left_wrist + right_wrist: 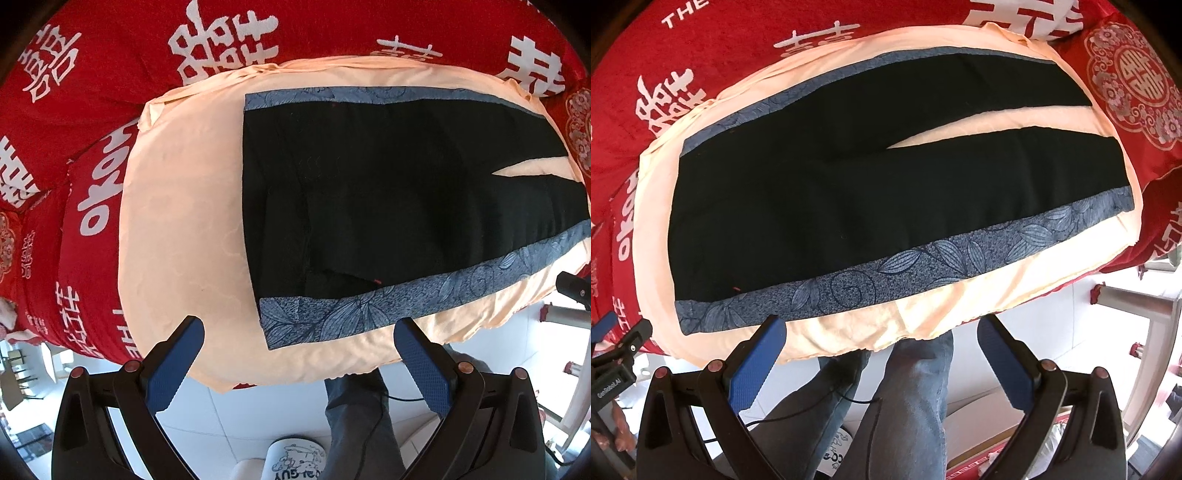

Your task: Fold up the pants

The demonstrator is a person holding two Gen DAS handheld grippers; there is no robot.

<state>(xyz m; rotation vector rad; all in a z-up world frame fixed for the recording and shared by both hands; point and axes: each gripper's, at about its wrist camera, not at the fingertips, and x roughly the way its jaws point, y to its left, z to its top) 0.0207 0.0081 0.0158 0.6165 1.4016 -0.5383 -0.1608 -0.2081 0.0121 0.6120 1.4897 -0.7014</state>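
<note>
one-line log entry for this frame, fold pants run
stage: pre-grasp | pants: flat on peach cloth, legs apart, unfolded | left hand-held gripper: open, empty | right hand-held gripper: open, empty

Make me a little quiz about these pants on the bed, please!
1. True or false: the black pants are already folded in half.
2. Which colour is the patterned stripe along the pants' sides? A) green B) blue C) yellow
3. Fill in: the left gripper and right gripper are both ____, holding nothing.

Key: 1 false, they lie flat with both legs spread on the peach cloth. 2 B. 3 open.
</note>
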